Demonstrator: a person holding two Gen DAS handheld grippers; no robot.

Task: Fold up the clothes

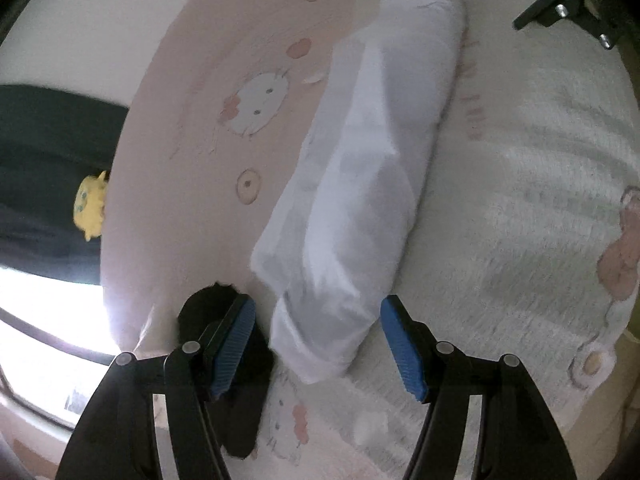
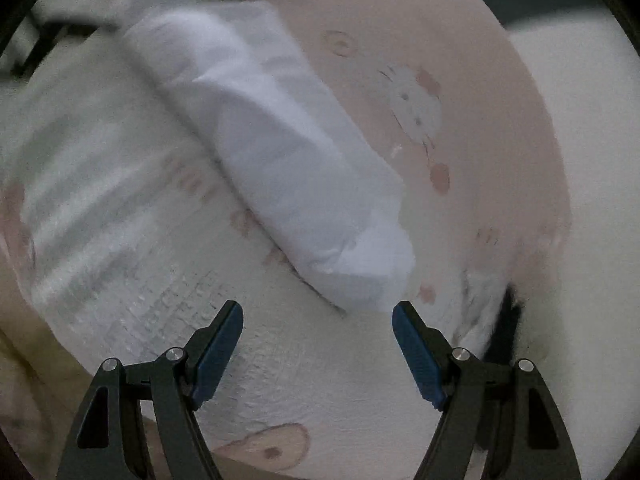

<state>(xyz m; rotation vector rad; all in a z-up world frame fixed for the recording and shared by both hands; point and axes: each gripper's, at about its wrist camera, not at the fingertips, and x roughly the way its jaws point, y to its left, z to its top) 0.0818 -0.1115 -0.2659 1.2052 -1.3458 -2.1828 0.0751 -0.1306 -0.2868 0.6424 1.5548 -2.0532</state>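
From my left claw, the near end of the white garment (image 1: 352, 184) is smeared by blur. A black thing (image 1: 204, 308) sits partly behind my left finger (image 1: 234, 344); I cannot tell what it is. My other claw (image 1: 568, 4) is cut by the top-right edge. From my right claw, the garment's far end (image 2: 168, 28) is blurred and partly cut off at the top edge.

Folded white garment (image 1: 360, 184) lies as a long strip across the cartoon-print blanket (image 1: 520, 240); I see open blanket along both its long sides. Left gripper (image 1: 316, 344) jaws straddle its near end without touching, dark object (image 1: 208, 312) just beside the left pad. Right gripper (image 2: 318, 346) has bare blanket between its jaws, garment end just ahead
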